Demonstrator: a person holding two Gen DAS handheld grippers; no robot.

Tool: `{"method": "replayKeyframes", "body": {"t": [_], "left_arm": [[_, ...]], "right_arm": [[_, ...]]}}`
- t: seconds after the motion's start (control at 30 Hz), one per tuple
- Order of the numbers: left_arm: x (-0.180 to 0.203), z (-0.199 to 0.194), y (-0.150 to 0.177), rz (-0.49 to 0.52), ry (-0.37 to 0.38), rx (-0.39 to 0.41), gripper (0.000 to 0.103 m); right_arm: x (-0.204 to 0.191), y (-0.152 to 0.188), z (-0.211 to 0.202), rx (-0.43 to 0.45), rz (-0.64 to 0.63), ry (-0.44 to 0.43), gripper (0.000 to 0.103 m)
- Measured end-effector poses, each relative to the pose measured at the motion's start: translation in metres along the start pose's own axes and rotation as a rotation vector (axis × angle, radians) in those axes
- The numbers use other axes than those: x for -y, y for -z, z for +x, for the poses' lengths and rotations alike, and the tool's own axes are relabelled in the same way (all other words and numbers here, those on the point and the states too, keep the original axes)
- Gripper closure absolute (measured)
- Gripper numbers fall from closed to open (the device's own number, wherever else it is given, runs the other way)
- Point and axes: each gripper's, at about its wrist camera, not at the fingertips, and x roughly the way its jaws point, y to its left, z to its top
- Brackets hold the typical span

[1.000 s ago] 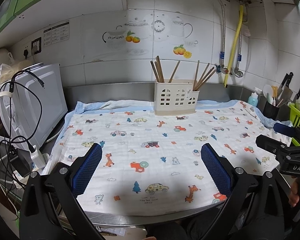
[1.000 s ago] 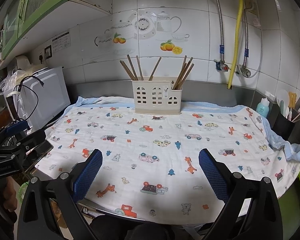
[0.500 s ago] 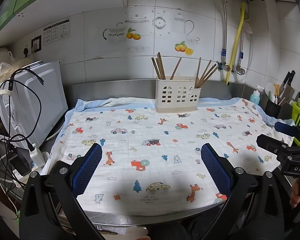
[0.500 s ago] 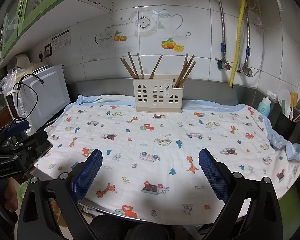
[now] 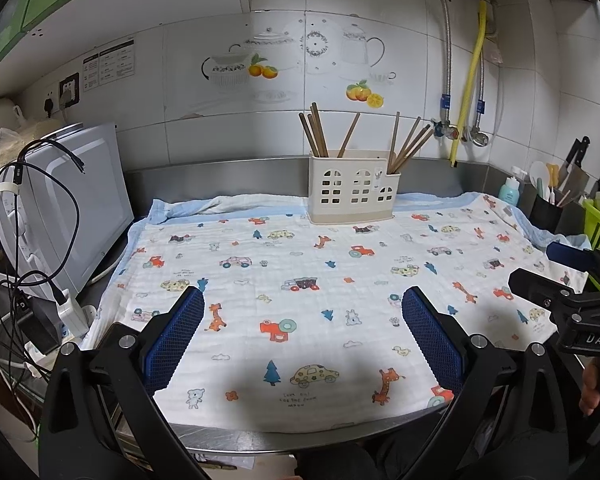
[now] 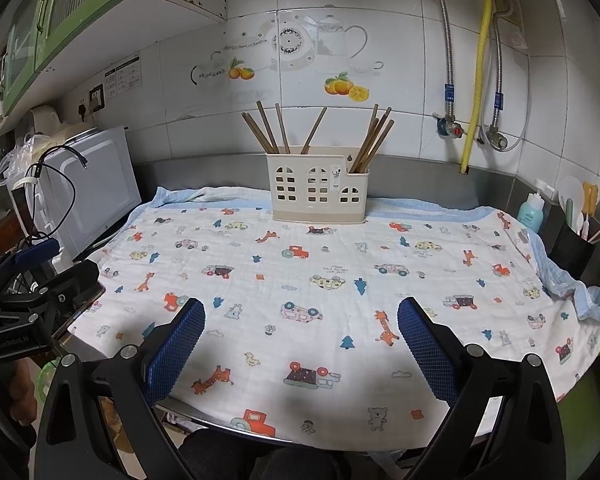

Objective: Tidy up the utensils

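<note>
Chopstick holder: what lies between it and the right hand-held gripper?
Only bare printed cloth between the chopstick holder and the open right hand-held gripper, per the right wrist view.

Printed cloth (image 5: 300,280) — microwave (image 5: 60,216) (left), knives (image 5: 580,160).

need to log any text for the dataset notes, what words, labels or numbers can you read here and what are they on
"DAS": white letters on the body of the right gripper, cut off at the picture's edge.
"SunRobot.AI", faint and uncertain: on the body of the left gripper.
Small caption under a car on the printed cloth: too small to read.
Notice sticker on the wall tiles: too small to read.
Label on the chopstick holder: too blurred to read.
</note>
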Motion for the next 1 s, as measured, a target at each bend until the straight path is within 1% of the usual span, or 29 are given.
{"method": "replayKeyframes", "body": {"t": [0.87,1.0], "left_arm": [[0.0024,-0.0004,0.0030,0.008,0.001,0.002,0.005],[0.0014,0.0002,0.0027,-0.001,0.015,-0.003,0.005]], "right_arm": [[-0.0013,0.0027,-0.0015,0.003,0.002,0.001,0.009],[-0.0015,0.0026,-0.0018,0.003,0.001,0.001,0.009]]}}
